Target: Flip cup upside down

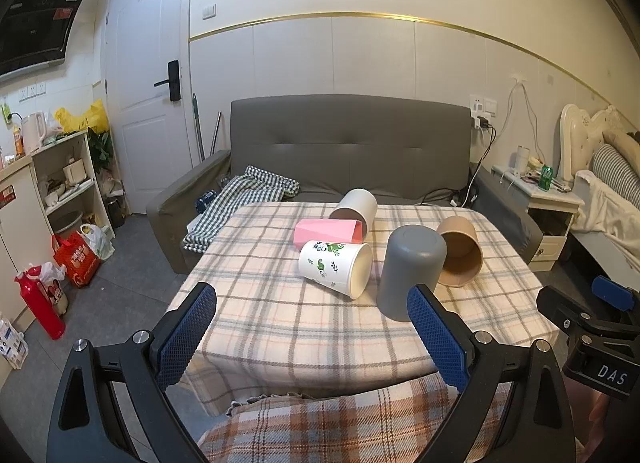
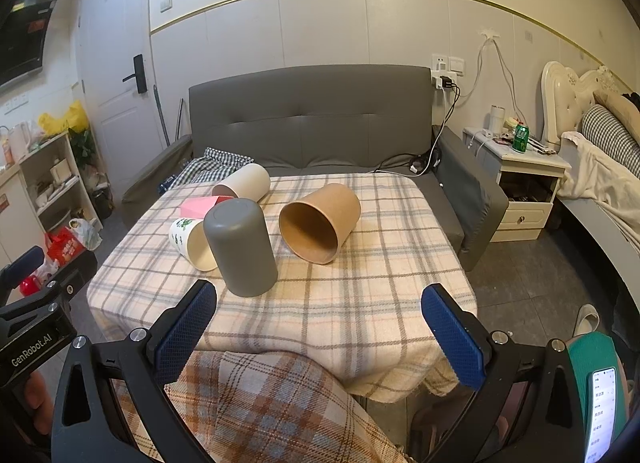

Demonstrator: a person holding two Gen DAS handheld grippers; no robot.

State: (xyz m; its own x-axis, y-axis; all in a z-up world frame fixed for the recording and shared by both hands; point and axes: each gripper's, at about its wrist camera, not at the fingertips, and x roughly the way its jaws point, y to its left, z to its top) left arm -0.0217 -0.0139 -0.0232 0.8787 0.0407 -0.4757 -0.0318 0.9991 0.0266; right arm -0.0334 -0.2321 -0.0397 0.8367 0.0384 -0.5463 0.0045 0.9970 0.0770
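A grey sofa (image 1: 348,147) stands against a white panelled wall (image 1: 360,55) trimmed with a gold strip, straight ahead of the jaws. Left of them, a white door (image 1: 146,103) with a black handle adjoins an open shelf unit (image 1: 70,179) and a dark range hood (image 1: 34,31). Right of them, a white nightstand (image 2: 524,183) sits beside a bed (image 2: 600,159) with a cream headboard. The floor (image 1: 128,283) is grey tile. Light is even and indoor.
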